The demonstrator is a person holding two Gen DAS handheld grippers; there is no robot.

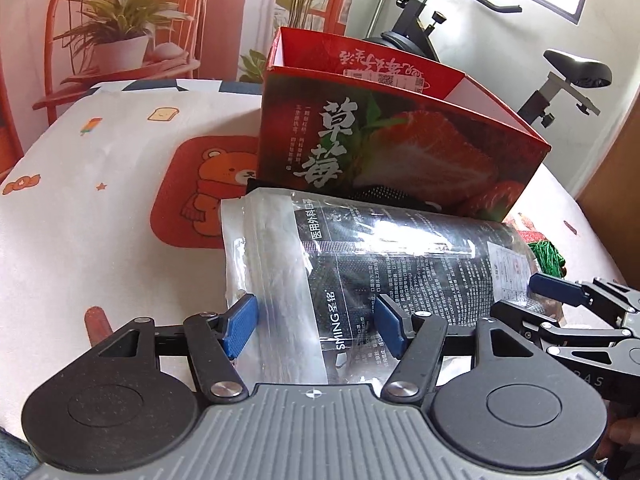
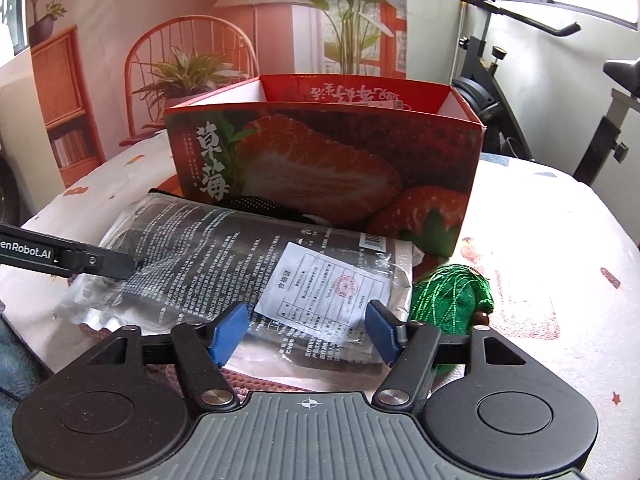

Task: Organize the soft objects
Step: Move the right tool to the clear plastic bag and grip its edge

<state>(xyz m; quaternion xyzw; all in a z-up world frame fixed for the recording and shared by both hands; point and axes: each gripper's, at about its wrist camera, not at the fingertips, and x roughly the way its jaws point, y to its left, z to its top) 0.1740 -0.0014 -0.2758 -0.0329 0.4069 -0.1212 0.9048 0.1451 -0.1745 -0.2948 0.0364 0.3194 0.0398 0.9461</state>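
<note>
Left hand-held gripper [image 1: 316, 326] and right hand-held gripper [image 2: 306, 332]: both spread wide, gripping nothing, straddling the mask packet [image 2: 248, 264] on bench [image 1: 80, 240]; strawberry box [image 2: 328, 160] behind.

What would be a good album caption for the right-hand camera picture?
Open right gripper over a plastic mask packet, strawberry box behind, green tassel beside.

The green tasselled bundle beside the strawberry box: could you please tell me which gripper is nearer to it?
Right. The right gripper is open over the clear plastic mask bag's end, right beside the green tasselled bundle; the left gripper is open at the bag's far end.
</note>
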